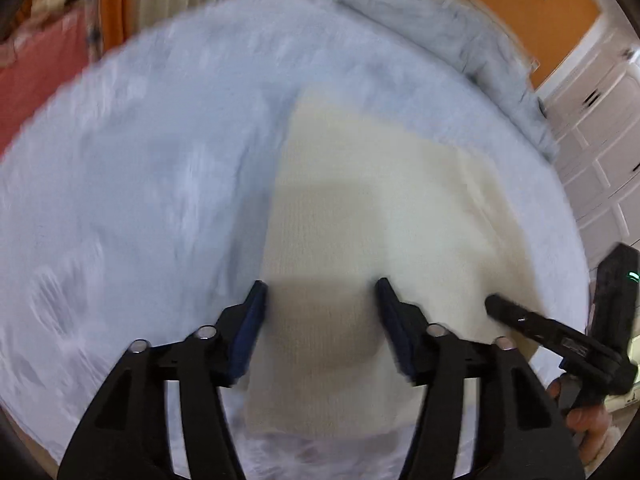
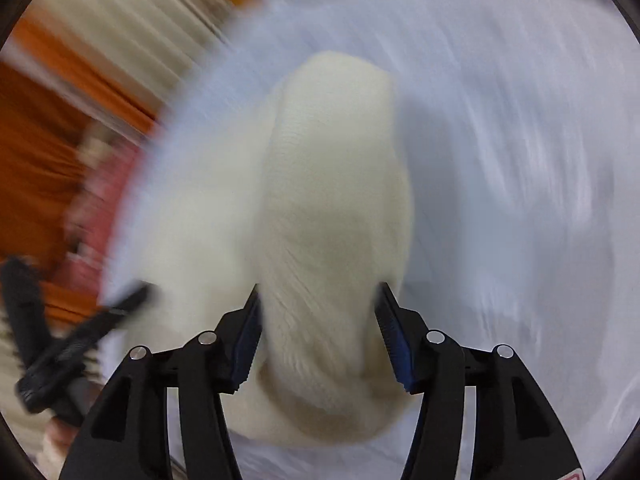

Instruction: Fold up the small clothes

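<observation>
A cream knitted garment (image 1: 360, 208) lies flat on a pale blue fluffy blanket (image 1: 140, 160). My left gripper (image 1: 322, 300) is open just above the garment's near part, holding nothing. In the right wrist view the same garment (image 2: 332, 184) shows as a bulging fold running away from the camera, blurred by motion. My right gripper (image 2: 318, 308) is open with the fold lying between its jaws, not pinched. The right gripper also shows at the right edge of the left wrist view (image 1: 520, 320), over the garment's right side.
A grey bunched blanket (image 1: 460, 40) lies along the far edge of the bed. White cabinet doors (image 1: 600, 140) stand at the right, an orange wall (image 1: 500, 0) behind, a pink cloth (image 1: 36, 80) at the left. The left gripper appears blurred at the left of the right wrist view (image 2: 80, 340).
</observation>
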Available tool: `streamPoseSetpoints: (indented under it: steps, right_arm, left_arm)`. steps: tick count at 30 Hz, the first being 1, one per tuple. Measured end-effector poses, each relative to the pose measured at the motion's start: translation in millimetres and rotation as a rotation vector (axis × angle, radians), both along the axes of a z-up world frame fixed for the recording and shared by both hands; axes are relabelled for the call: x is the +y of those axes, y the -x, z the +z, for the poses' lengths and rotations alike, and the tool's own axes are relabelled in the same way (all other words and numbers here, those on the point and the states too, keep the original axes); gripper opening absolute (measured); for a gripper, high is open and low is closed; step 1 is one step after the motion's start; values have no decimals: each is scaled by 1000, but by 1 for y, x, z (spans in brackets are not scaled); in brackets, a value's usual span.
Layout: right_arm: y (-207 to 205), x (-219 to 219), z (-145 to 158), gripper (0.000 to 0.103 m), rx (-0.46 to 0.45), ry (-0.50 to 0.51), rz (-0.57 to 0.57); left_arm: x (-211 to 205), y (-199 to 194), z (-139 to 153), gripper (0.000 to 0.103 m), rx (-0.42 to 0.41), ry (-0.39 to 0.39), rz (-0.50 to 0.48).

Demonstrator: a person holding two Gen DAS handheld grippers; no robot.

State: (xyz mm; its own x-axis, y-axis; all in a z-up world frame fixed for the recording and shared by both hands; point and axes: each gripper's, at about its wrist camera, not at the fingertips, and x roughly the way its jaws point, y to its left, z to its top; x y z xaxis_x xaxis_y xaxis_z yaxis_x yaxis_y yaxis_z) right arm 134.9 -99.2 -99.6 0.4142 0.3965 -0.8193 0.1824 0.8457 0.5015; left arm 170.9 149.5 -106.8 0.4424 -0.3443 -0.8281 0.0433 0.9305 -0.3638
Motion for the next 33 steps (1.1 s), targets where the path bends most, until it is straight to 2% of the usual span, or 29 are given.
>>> streamPoseSetpoints:
  steps: [1,3,4,5,6,7,9,10,11,14,17,19,20,21,23,26,28,29,30,31,33]
  right_arm:
    - [10,-7,12,55,-45,0,-44]
    - [31,-14,40,57,-132,26,-113]
    - [44,-14,60,54,-200,31,-127]
    - [47,-9,68,36,-213,40,-99]
    - [48,-2,71,14,-207,60,-66]
    - [44,9,68,7,-179,94,-10]
    - [36,25,44,2,-99,142,58]
    - [29,32,20,0,-17,147,90]
    - [26,37,5,0,13,157,107]
    - [28,39,17,0,3,175,80]
    - [43,41,48,7,-65,178,50]
    - [59,36,61,25,-95,205,1]
    - [62,31,59,60,-87,197,-21]
    - [68,27,56,79,-81,178,-48]
    - [79,19,38,79,-46,124,-68]
    - [73,27,1,79,42,10,-20]
    - [64,38,-18,79,70,10,11]
    - [62,42,-23,76,72,5,20]
    - [58,45,-25,63,62,3,26]
    - [52,50,-22,55,49,36,45]
    - [43,54,0,23,-4,90,89]
  left_arm:
    - [4,9,3,68,-34,13,20]
    - [7,19,15,68,-60,-41,28]
    - [8,22,18,68,-65,-47,24]
    - [8,24,21,68,-66,-57,24]
    - [7,25,22,68,-64,-70,22]
    - [5,26,21,68,-64,-77,21]
    - [3,26,19,72,-55,-89,37]
    - [3,22,16,72,-48,-87,44]
    - [3,20,14,74,-39,-88,48]
    - [0,20,15,74,-22,-134,45]
    - [-3,26,30,72,-35,-189,23]
    - [-4,32,36,72,-49,-211,17]
    - [-5,34,37,72,-47,-214,15]
    - [-5,36,38,72,-45,-210,13]
    - [-4,39,39,72,-43,-211,20]
    - [-1,41,35,72,-27,-193,31]
    - [1,41,29,72,-2,-189,35]
    - [1,42,27,72,2,-188,35]
    - [1,41,25,73,5,-192,33]
    - [0,41,24,74,4,-200,29]
    - [-1,39,23,74,6,-206,12]
